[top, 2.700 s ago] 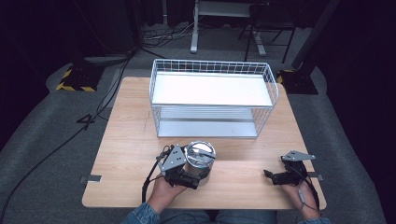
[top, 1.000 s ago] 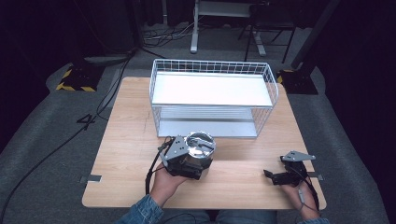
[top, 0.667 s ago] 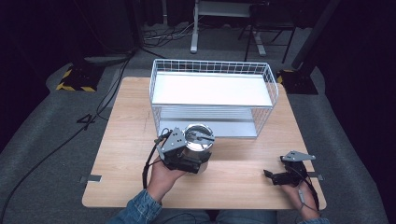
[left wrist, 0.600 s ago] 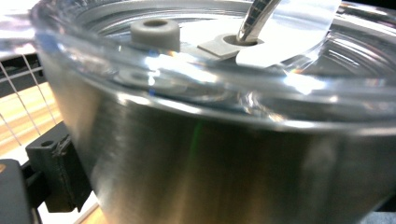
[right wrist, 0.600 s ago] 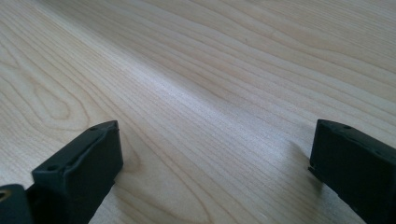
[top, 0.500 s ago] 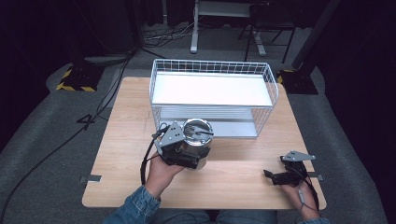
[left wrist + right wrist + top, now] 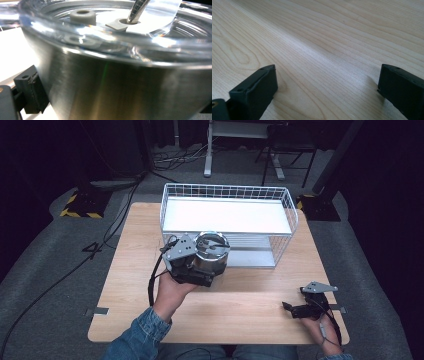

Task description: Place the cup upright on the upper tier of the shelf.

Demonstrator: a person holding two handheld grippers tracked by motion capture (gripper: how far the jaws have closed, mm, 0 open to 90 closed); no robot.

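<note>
With my left gripper [image 7: 196, 267] clamped on it, one steel pot [image 7: 210, 259] with a clear glass lid [image 7: 120, 27] hangs above the wooden table [image 7: 250, 295], just in front of one white wire basket [image 7: 227, 217]. My right gripper [image 7: 300, 309] rests low near the table's right edge, jaws wide apart, holding nothing.

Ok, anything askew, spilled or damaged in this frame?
Nothing stands out. The left claw holds a lidded steel pot level in front of the white wire rack; the right claw rests open on the wooden table.
</note>
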